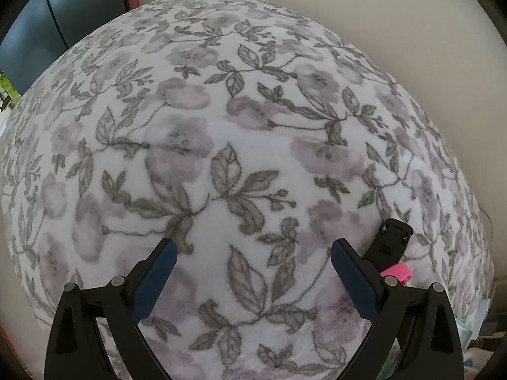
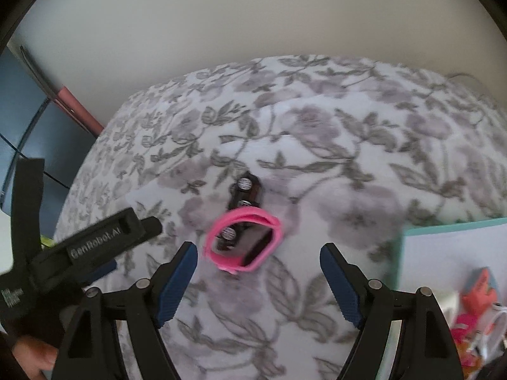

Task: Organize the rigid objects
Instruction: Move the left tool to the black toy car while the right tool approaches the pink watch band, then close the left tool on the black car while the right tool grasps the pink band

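The right gripper [image 2: 258,269] hangs over a bed covered by a floral blanket [image 2: 348,164], its jaws spread wide with nothing between them. Just beyond its fingertips lies the task's thing: a pink band [image 2: 242,242] looped around a black clip-like piece with small metal discs [image 2: 245,190]; what the piece is I cannot tell. The left gripper [image 1: 253,280] points down at bare blanket to the left of it, jaws also spread and empty; only the black end and a bit of pink show at the right of its view. A teal-edged box [image 2: 450,253] holding small colourful items sits near on the right.

The risks seem plain. The soft blanket gives under pressure, so descending fingers may push the pieces down or snag fabric. Closing on the band alone could slip it off the black piece. The two grippers are close and could bump.
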{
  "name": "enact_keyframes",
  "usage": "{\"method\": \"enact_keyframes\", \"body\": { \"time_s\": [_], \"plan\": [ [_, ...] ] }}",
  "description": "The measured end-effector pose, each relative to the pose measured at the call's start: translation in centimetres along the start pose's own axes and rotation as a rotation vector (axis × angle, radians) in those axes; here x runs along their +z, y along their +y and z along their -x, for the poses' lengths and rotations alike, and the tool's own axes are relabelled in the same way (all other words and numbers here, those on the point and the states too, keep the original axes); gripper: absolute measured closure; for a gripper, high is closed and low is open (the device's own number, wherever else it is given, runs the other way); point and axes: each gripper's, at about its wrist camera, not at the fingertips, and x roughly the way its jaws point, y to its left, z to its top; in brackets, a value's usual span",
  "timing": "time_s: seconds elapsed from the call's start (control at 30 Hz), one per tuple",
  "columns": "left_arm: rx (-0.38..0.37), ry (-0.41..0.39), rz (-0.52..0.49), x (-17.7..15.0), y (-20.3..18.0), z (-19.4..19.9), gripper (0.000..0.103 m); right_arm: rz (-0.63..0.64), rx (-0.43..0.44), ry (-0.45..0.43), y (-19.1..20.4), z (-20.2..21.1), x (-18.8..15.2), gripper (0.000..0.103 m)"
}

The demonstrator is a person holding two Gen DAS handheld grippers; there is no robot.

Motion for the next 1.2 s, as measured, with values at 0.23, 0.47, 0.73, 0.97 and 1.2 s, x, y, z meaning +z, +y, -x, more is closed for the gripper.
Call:
{"method": "enact_keyframes", "body": {
  "time_s": [0.23, 0.47, 0.73, 0.97, 1.2],
  "plan": [
    [0.005, -0.008, 0.033, 0.2, 0.9, -0.4, 0.005, -0.031, 0.034, 0.028, 0.5, -2.0, 0.5, 0.021],
    [-0.001, -0.016, 0.041, 0.3, 1.1, -0.6, 0.005, -0.049, 0.035, 0.053, 0.5, -3.5, 0.4, 0.021],
    [-0.015, 0.0, 0.027, 0.2, 0.7, -1.4, 0.005, -0.049, 0.032, 0.058, 0.9, -4.2, 0.5, 0.033],
    [-0.032, 0.01, 0.013, 0.1, 0.2, -1.7, 0.005, -0.062, 0.035, 0.062, 0.8, -4.4, 0.5, 0.039],
    [-0.071, 0.015, 0.003, 0.1, -0.4, -1.6, 0.005, -0.088, 0.041, 0.054, -0.3, -3.4, 0.5, 0.04]
  ]
}}
